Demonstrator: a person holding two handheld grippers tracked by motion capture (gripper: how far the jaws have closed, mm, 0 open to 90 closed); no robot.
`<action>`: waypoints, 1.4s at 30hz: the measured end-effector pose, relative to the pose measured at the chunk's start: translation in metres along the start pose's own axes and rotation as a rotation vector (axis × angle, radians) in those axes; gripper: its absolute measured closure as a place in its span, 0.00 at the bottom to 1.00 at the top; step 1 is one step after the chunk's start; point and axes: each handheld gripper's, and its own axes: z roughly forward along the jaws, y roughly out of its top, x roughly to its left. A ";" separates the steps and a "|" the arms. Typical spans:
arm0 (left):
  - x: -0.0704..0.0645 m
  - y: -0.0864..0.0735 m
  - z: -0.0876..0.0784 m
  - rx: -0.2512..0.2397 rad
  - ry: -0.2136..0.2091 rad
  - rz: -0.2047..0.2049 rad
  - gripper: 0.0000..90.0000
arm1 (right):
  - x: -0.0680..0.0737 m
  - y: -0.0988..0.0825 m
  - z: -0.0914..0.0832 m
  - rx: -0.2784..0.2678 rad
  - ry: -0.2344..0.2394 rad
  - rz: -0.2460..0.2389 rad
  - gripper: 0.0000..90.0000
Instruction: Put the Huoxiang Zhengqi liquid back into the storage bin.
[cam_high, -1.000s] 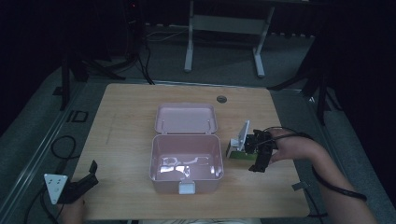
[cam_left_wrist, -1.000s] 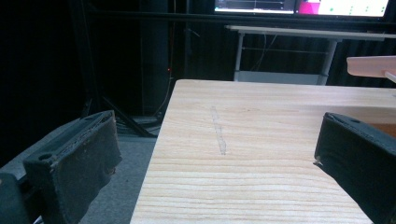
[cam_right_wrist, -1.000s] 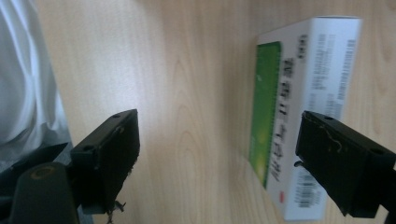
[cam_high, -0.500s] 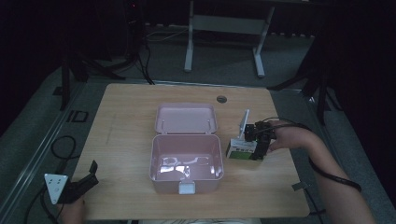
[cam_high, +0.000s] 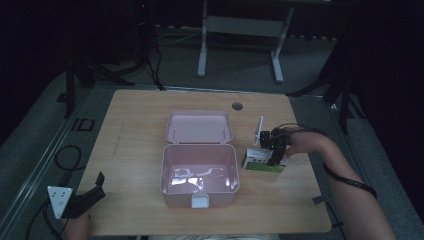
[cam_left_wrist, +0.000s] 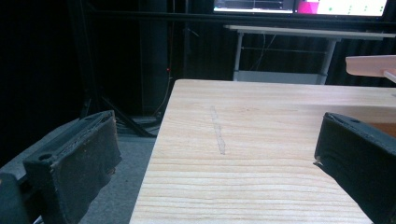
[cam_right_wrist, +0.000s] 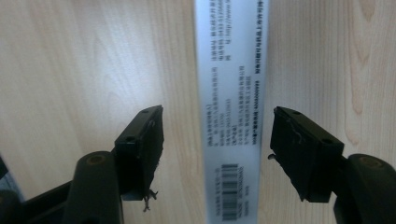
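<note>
Just right of the open pink storage box (cam_high: 200, 172), the small green-and-white carton (cam_high: 261, 162) lies on the table (cam_high: 135, 130), not yet boxed. Right gripper (cam_high: 274, 159) straddles it, jaws just closing, pads not touching. Left gripper (cam_high: 80, 200), near the box's left front, open and empty.

Small white carton (cam_right_wrist: 231, 107): narrow side is showing rows of tiny print and a barcode near its lower end; the characters are staying too blurred to read.
</note>
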 end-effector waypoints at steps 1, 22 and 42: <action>0.000 0.000 0.000 0.000 0.000 0.000 0.00 | -0.002 0.000 0.002 -0.004 0.007 0.003 0.41; 0.000 0.000 0.000 0.000 0.000 0.002 0.00 | -0.013 0.005 0.024 0.011 0.066 0.013 0.65; 0.000 0.000 0.000 0.000 0.001 0.001 0.00 | -0.004 -0.002 0.021 0.022 0.080 -0.009 0.68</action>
